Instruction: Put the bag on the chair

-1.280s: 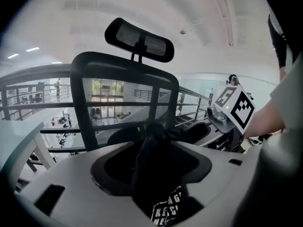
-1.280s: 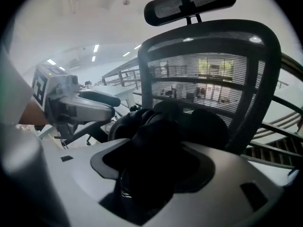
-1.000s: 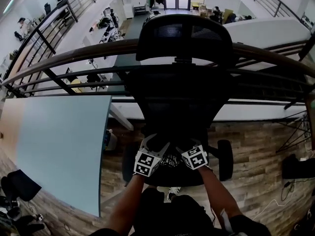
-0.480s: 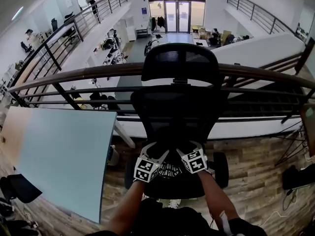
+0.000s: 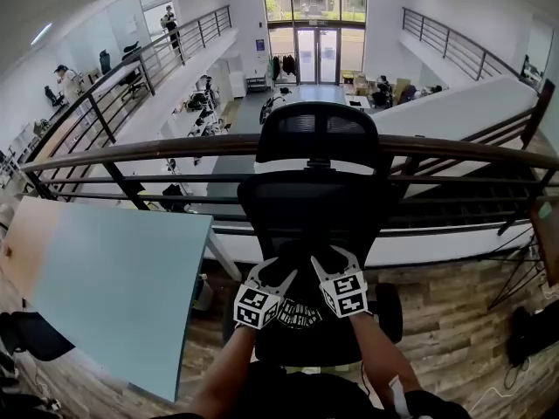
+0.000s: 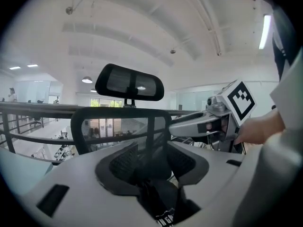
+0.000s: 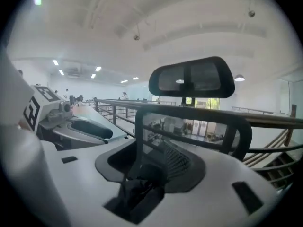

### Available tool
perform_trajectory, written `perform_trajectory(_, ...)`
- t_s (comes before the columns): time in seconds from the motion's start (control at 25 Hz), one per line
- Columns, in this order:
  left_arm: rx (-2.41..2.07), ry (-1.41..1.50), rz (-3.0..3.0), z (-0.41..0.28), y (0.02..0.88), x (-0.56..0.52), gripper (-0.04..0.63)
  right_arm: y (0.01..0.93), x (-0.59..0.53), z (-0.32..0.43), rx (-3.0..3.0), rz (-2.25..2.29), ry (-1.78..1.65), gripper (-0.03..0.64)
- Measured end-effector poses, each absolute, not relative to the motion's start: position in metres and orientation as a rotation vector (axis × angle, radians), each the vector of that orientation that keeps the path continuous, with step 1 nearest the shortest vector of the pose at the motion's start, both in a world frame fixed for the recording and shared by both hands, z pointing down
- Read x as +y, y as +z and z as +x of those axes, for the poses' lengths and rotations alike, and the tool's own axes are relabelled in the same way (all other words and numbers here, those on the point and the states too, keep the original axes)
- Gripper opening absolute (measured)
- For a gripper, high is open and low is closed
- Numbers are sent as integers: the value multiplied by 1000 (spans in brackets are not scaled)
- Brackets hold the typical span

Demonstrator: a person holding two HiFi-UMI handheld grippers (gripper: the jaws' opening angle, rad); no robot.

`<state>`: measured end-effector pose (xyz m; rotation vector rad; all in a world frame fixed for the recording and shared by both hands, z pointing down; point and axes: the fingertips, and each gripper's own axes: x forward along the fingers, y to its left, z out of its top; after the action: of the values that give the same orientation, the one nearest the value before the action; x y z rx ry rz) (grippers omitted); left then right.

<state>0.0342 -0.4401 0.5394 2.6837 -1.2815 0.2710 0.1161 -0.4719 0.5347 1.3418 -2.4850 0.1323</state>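
Note:
A black office chair [image 5: 319, 208] with a mesh back and a headrest faces me, and its seat [image 5: 306, 354] lies just below my hands. A black bag [image 5: 301, 311] with white print hangs between my two grippers above the seat. The left gripper [image 5: 278, 276] and the right gripper [image 5: 327, 267] sit side by side and point at the chair's back. Both sets of jaws have just been closing, with the bag's dark fabric between them. That fabric fills the gap in the left gripper view [image 6: 163, 207] and in the right gripper view [image 7: 137, 193].
A dark railing [image 5: 175, 147] runs behind the chair, with a drop to a lower floor beyond it. A pale blue-green table top [image 5: 113, 278] stands at the left. Dark things lie on the wooden floor at far right [image 5: 528, 330] and far left [image 5: 26, 334].
Both grippers have risen in front of the chair's back, the right one more, and the bag has come up with them. My view has tilted upward.

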Motion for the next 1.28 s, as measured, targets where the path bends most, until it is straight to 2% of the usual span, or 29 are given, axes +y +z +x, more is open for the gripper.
perform_trajectory(0.12, -1312, 251, 2698, 29, 528, -438, 175, 516, -471, 115, -2508, 1406, 27, 122)
perform_trajectory(0.24, -1335, 216, 2709, 28, 521, -434, 89, 508, -468, 121, -2513, 1466, 8, 52)
perform_trajectory(0.44, -1346, 183, 2743, 27, 509, -430, 13, 494, -461, 120, -2577, 1467, -11, 21)
perform_trajectory(1.28, -1361, 124, 2771, 39, 493, -427, 11, 473, -441, 127, -2656, 1426, -158, 20)
